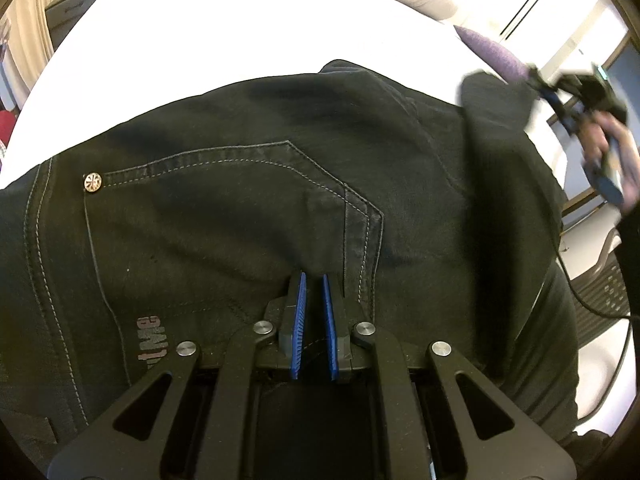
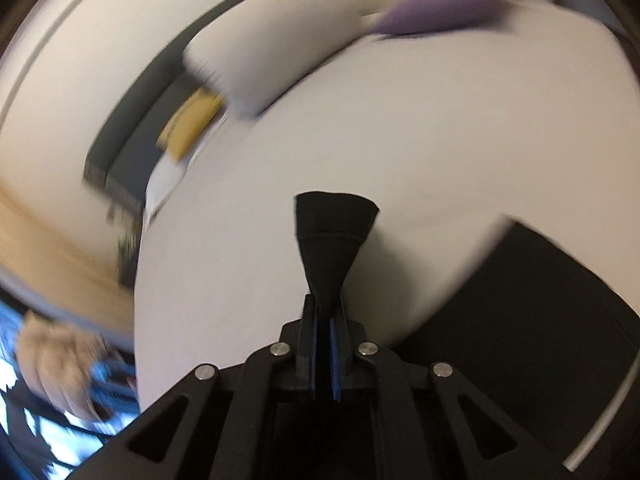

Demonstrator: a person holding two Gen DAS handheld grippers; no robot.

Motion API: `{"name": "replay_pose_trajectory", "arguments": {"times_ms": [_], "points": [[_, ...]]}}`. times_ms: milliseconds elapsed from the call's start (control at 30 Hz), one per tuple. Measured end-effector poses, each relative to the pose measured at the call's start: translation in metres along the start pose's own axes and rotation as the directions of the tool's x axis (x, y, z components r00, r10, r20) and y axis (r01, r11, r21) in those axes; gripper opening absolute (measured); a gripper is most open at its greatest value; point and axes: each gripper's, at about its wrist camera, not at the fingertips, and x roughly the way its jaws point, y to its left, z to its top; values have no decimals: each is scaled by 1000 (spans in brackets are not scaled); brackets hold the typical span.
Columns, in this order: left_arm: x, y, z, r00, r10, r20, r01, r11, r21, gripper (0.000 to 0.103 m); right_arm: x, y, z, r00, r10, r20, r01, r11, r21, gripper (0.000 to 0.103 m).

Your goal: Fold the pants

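Black jeans [image 1: 240,208] lie on a white bed [image 1: 224,28], back pocket and a metal rivet [image 1: 92,181] facing up. My left gripper [image 1: 314,280] rests over the pocket seam, its blue pads a narrow gap apart with no cloth between them. My right gripper [image 2: 325,312] is shut on a pinched fold of the black pants hem [image 2: 334,236] and holds it above the bed. The right gripper also shows blurred at the right of the left wrist view [image 1: 560,92], lifting a pant leg [image 1: 496,96].
A white pillow [image 2: 272,52] and a purple pillow [image 2: 444,4] lie at the head of the bed. A mesh chair [image 1: 604,292] stands right of the bed. A dark dresser [image 2: 132,136] with a yellow item stands beside the bed.
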Motion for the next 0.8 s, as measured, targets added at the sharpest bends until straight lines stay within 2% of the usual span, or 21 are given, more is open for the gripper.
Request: {"name": "replay_pose_trajectory", "arguments": {"times_ms": [67, 233, 367, 433, 467, 500, 533, 567, 600, 667, 733, 767, 800], "points": [[0, -5, 2, 1000, 12, -7, -12, 1000, 5, 9, -22, -50, 2, 999, 19, 36, -23, 994, 110, 6], [1, -16, 6, 999, 48, -21, -48, 999, 19, 9, -45, -133, -21, 999, -9, 44, -5, 956, 294, 6], [2, -24, 8, 997, 74, -28, -74, 997, 21, 9, -47, -167, -36, 999, -14, 46, -4, 927, 375, 7], [1, -27, 10, 996, 82, -30, -82, 996, 22, 9, -31, -158, -44, 997, 44, 59, -65, 900, 431, 10], [1, -28, 10, 996, 87, -31, -86, 996, 24, 9, -32, -162, -47, 995, 77, 71, -101, 884, 456, 17], [2, -30, 11, 995, 92, -32, -91, 996, 26, 9, -30, -163, -49, 991, 104, 84, -131, 874, 468, 30], [2, -32, 12, 995, 96, -33, -95, 995, 27, 9, -21, -147, -46, 988, 126, 92, -155, 868, 472, 38], [2, -34, 13, 994, 100, -35, -99, 995, 29, 9, -18, -139, -42, 983, 151, 106, -183, 864, 470, 53], [2, -35, 13, 994, 105, -36, -104, 994, 30, 9, -17, -134, -40, 981, 158, 115, -193, 864, 465, 65], [3, -36, 12, 993, 114, -36, -113, 993, 32, 9, -17, -122, -34, 981, 141, 132, -186, 872, 454, 69], [3, -39, 13, 992, 124, -36, -123, 992, 35, 9, -15, -117, -30, 987, 111, 120, -153, 885, 440, 66], [3, -40, 13, 991, 129, -36, -127, 991, 37, 9, -15, -125, -32, 990, 96, 105, -133, 892, 432, 49], [3, -41, 13, 991, 132, -35, -130, 991, 38, 9, -11, -126, -30, 992, 89, 88, -118, 895, 430, 26]]}}
